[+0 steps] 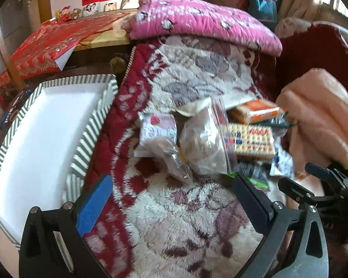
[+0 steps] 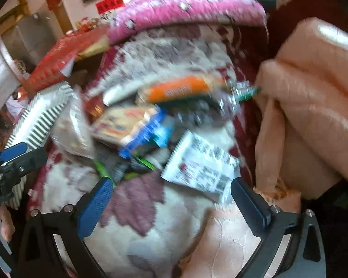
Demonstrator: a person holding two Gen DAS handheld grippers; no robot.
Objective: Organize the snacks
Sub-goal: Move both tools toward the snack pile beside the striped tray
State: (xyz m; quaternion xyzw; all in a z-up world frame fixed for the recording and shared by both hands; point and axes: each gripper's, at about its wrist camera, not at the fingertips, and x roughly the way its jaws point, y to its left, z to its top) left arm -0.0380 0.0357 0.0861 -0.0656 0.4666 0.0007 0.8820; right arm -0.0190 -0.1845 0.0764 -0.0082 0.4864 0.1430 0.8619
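A heap of snack packets lies on a fluffy red-and-white blanket (image 1: 174,220): a clear zip bag (image 1: 204,139), a cracker pack (image 1: 250,141), an orange pack (image 1: 255,111) and a pink-white packet (image 1: 157,127). An empty striped box (image 1: 46,139) with a white floor stands to the left. My left gripper (image 1: 171,185) is open and empty, just short of the heap. My right gripper (image 2: 171,187) is open and empty in front of a white printed packet (image 2: 201,164), the orange pack (image 2: 181,90) and a blue-edged cracker pack (image 2: 132,127). The right wrist view is blurred.
A pink quilt (image 1: 197,20) lies folded behind the heap. A peach blanket (image 1: 322,120) is piled at the right, also in the right wrist view (image 2: 313,106). A red cloth (image 1: 48,46) covers a table at the back left. The striped box (image 2: 41,113) shows left.
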